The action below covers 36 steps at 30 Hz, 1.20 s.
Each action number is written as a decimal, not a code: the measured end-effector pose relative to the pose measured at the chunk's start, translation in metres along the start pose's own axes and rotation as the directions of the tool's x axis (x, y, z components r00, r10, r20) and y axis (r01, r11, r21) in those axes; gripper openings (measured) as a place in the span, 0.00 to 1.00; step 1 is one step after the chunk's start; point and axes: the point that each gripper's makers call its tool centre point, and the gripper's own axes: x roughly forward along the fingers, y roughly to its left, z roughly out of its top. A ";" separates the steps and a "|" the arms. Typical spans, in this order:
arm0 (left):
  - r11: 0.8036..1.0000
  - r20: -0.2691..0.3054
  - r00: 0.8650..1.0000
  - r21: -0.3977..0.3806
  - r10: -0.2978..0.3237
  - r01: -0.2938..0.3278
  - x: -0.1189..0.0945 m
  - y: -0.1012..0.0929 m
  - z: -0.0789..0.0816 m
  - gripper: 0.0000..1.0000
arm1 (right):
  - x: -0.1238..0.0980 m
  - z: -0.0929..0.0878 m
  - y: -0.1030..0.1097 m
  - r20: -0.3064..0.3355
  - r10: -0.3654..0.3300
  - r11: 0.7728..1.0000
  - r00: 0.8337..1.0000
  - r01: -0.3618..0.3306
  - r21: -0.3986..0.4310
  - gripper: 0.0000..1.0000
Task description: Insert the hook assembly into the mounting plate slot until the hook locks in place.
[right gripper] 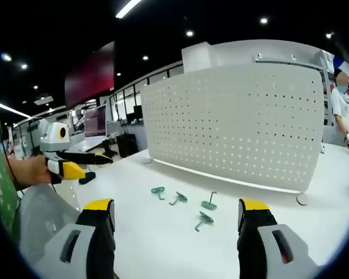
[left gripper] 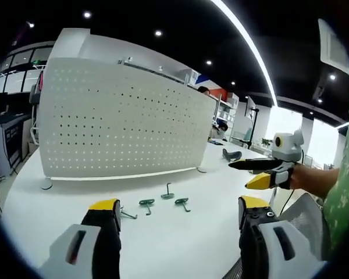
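Observation:
The white perforated mounting plate (left gripper: 122, 122) (right gripper: 238, 128) stands upright on the white table (left gripper: 180, 244) (right gripper: 163, 244). In front of it lie several small green hook assemblies (left gripper: 168, 193) (right gripper: 209, 203), loose and spread apart. My left gripper (left gripper: 178, 206) is open, low over the table on the near side of the hooks, with nothing between its jaws. It also comes into the right gripper view (right gripper: 96, 165), held by a hand. My right gripper (right gripper: 176, 206) is open too and holds nothing. In the left gripper view it hangs off to the right (left gripper: 239, 175), well away from the hooks.
A dark object (left gripper: 231, 154) (right gripper: 87, 177) lies on the table beyond the hooks. A white mesh chair back (left gripper: 302, 215) (right gripper: 41, 215) stands at the table's near edge. A person (right gripper: 340, 104) stands behind the plate's far end. Desks and monitors fill the room behind.

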 end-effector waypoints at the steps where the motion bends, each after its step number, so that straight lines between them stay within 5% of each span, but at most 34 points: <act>1: 1.000 0.002 1.000 -0.001 0.002 -0.002 0.000 0.001 0.001 0.85 | 0.000 0.000 0.000 0.000 0.000 1.000 1.000 0.000 0.000 0.88; 20: 1.000 -0.010 1.000 0.003 0.000 0.000 0.000 0.002 0.001 0.84 | 0.013 0.007 -0.018 0.018 0.002 1.000 1.000 -0.002 0.024 0.84; 36: 1.000 -0.022 1.000 0.004 -0.003 0.003 0.002 -0.002 -0.002 0.83 | 0.042 0.005 -0.045 -0.019 0.023 1.000 1.000 -0.023 -0.012 0.57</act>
